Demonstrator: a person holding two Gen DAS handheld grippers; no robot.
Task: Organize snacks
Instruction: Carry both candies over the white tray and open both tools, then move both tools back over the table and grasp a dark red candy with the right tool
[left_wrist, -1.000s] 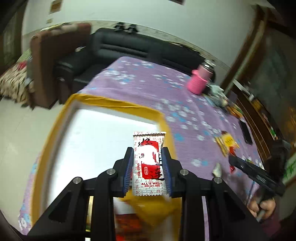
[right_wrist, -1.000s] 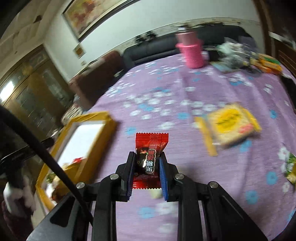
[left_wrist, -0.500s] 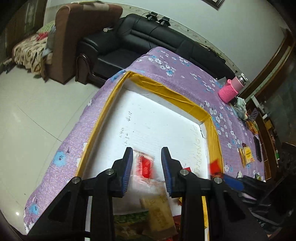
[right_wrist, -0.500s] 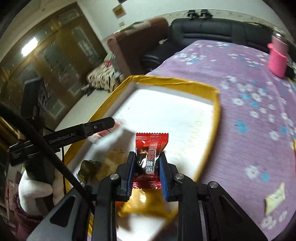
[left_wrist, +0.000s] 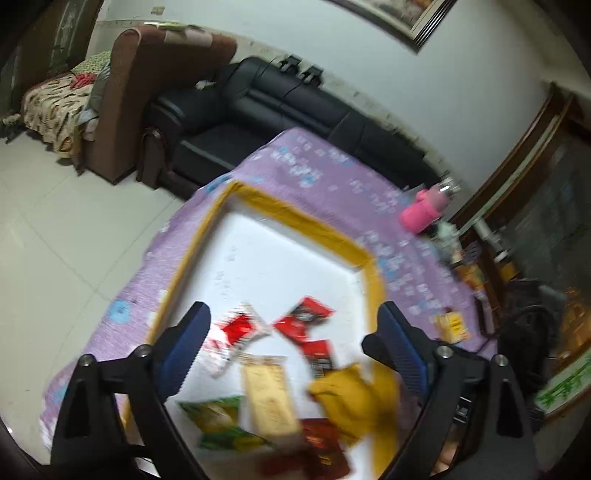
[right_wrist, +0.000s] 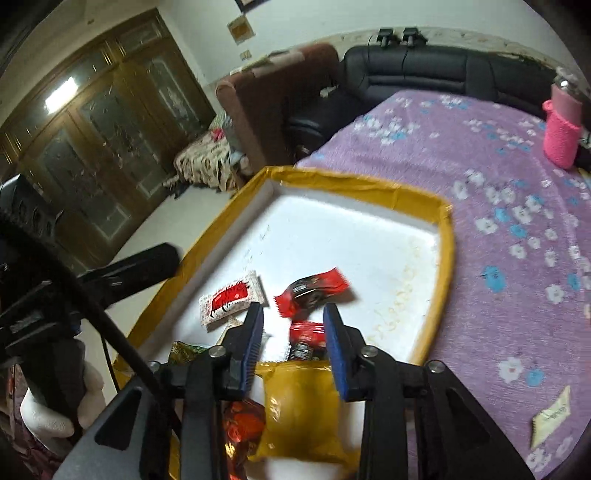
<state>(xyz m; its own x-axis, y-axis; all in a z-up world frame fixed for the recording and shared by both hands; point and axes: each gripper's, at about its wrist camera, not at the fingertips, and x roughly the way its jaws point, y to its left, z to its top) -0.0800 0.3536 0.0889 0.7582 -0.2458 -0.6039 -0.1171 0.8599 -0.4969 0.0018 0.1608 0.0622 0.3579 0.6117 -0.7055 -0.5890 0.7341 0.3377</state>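
Since both your left gripper (left_wrist: 291, 343) and right gripper (right_wrist: 293, 334) hang spread apart holding nothing, most snacks (right_wrist: 312, 290) already sit in the tray (right_wrist: 445, 236), near its front edge. Looks like a few packets (right_wrist: 550, 415) remain on the tablecloth (right_wrist: 517, 258) beyond its right rim.

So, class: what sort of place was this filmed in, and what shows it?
Most likely a home living room: a black leather sofa and brown armchair stand behind a table under a purple flowered cloth, with a framed picture on the wall.
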